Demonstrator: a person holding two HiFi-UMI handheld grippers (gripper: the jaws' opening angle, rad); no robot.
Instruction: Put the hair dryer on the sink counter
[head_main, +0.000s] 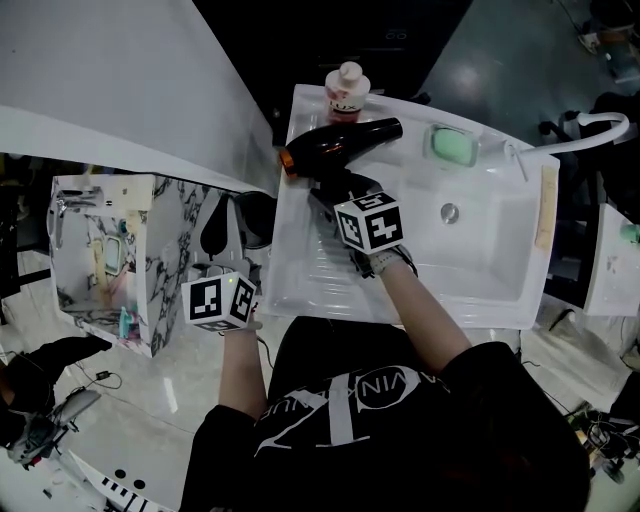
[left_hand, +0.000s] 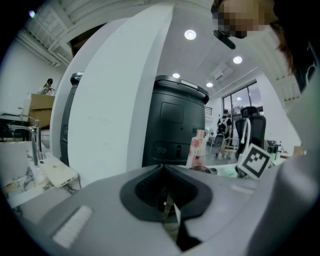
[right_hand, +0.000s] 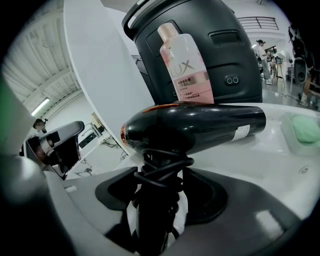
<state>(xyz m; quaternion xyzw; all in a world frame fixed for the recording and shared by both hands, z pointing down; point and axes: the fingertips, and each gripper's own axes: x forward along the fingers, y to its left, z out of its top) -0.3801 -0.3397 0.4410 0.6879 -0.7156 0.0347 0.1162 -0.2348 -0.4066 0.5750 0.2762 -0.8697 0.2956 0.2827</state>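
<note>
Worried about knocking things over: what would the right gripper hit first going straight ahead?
The hair dryer, whose handle stands between the jaws of the right gripper; the pink bottle looks to stand just behind it.

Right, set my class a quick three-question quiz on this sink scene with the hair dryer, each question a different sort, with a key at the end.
1. Multiple choice: what stands between the jaws of the right gripper?
A) a toothbrush
B) the handle of the hair dryer
C) nothing
2. True or false: the hair dryer's barrel lies on the sink counter, close to the pink bottle.
3. Fill in: the soap at the back of the sink is ____ in colour.

Key: 1 B; 2 true; 3 green.
</note>
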